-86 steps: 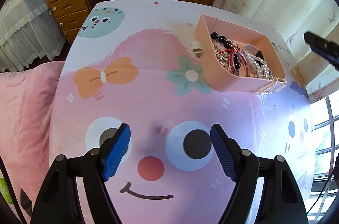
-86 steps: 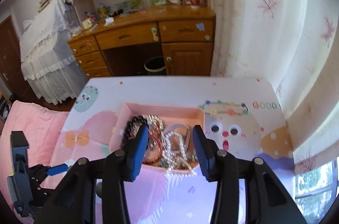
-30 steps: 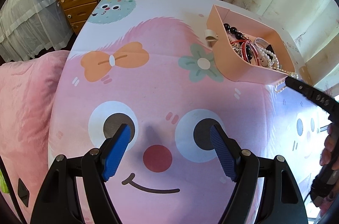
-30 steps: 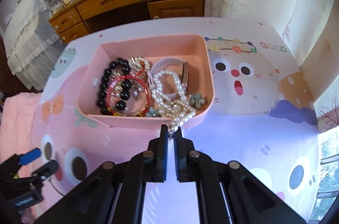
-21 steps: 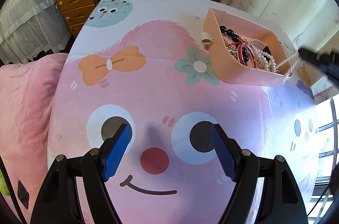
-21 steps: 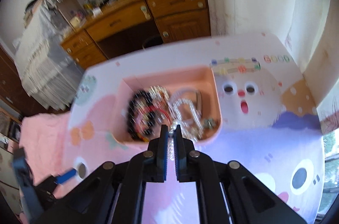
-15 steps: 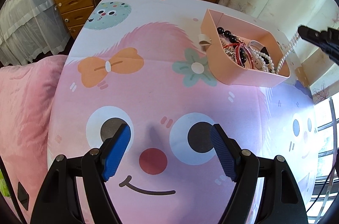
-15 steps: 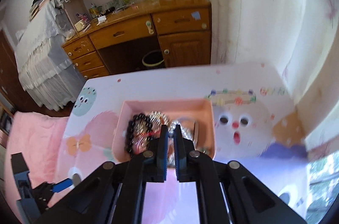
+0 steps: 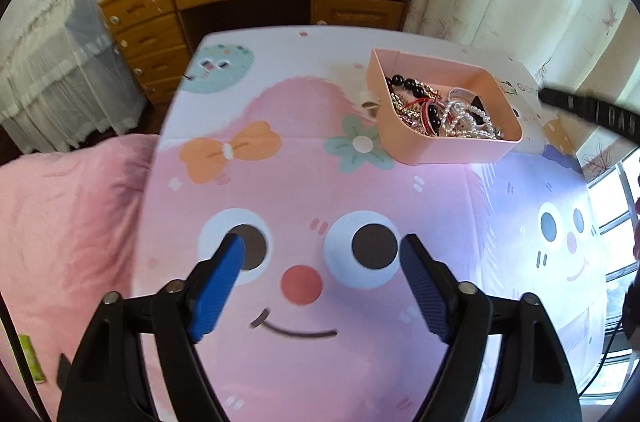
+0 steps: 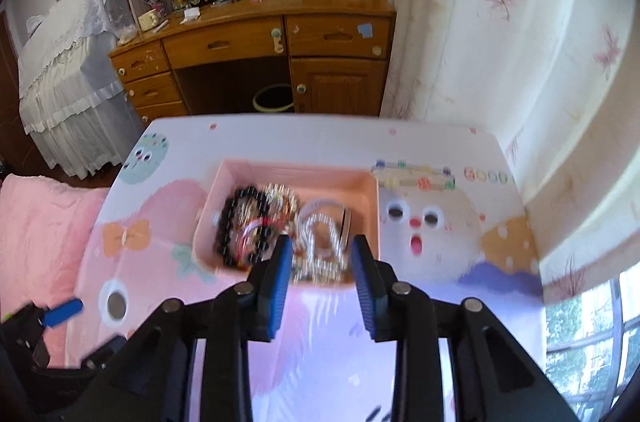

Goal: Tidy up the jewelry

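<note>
— What is seen at the left of the frames?

— In the left wrist view, the left gripper [image 9: 320,280] is held wide apart above the printed tablecloth [image 9: 304,190], with nothing between its blue pads [image 9: 218,288]. It is probably kept clear there so that the box is left free for the other tool.

— And toward the middle?

— The pink box [image 9: 444,146] is set at the upper right of that view, on the cloth. The jewelry is heaped inside it: a black bead bracelet [image 9: 404,84], a red bracelet [image 9: 430,114] and a pearl strand [image 9: 474,114] are all contained within its walls, and nothing is seen hanging over the rim.

— Why is the right tool placed where it is?

— In the right wrist view, the right gripper [image 10: 320,262] is poised over the near edge of the box [image 10: 296,174], low in the centre of the frame. Its jaws have just been opening, and nothing is clamped between them; the pearls [image 10: 320,246] are seen lying below, in the box. It is judged that the strand has been let go so that it settles inside.

— What is left?

— Little, it is judged; no loose piece is seen on the cloth.
</note>
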{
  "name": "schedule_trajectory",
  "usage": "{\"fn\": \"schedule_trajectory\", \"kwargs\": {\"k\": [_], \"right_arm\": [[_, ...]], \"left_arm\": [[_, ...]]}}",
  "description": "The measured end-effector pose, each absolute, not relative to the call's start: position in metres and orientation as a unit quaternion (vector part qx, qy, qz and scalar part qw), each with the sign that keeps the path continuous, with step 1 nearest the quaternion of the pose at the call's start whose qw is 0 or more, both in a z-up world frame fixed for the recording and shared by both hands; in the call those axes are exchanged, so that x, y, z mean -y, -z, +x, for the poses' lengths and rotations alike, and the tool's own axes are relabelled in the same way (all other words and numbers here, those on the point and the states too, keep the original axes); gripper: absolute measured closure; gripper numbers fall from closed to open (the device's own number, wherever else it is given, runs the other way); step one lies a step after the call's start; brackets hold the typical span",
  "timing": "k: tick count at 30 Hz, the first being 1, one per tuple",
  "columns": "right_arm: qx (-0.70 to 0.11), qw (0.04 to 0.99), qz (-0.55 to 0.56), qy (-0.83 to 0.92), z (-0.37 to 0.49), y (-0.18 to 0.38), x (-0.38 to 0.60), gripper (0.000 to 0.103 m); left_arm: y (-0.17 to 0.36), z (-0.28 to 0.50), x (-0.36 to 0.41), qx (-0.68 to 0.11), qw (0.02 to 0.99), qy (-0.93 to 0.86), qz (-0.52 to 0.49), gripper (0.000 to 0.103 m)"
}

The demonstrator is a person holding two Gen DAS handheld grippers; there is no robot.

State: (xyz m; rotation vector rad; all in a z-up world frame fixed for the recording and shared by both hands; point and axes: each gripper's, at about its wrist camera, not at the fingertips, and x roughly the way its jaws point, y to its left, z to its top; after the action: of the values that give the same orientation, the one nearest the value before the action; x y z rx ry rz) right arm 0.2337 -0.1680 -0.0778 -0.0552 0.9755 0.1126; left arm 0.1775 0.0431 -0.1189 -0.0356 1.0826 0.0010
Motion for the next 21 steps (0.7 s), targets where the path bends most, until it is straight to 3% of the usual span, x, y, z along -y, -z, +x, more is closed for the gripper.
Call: {"fn": "schedule_trajectory", "kwargs": {"k": [5,7,15,18,21], "right_arm": [[-0.501,0.862,-0.017,-0.067,0.190,0.089,0.186,0.068],[-0.517,0.853,-0.011,-0.073,0.169,0.095,0.198,0.060],[-0.605,0.792,0.034,-0.076,0.045,0.116,0.245,0.059],[-0.628,0.772,0.064,-0.074,0.002,0.114,0.258,0.047],[-0.629,0.768,0.095,-0.075,-0.028,0.101,0.265,0.034]], "left_arm": [[0.106,0.138,-0.039,-0.484,0.873,-0.055,-0.008,0.018],[0.105,0.118,-0.033,-0.486,0.871,-0.067,-0.006,0.018],[0.078,0.032,0.012,-0.510,0.858,-0.058,-0.032,0.018],[0.065,0.006,0.029,-0.517,0.853,-0.056,-0.040,0.017],[0.055,-0.011,0.040,-0.530,0.845,-0.059,-0.044,0.008]]}}
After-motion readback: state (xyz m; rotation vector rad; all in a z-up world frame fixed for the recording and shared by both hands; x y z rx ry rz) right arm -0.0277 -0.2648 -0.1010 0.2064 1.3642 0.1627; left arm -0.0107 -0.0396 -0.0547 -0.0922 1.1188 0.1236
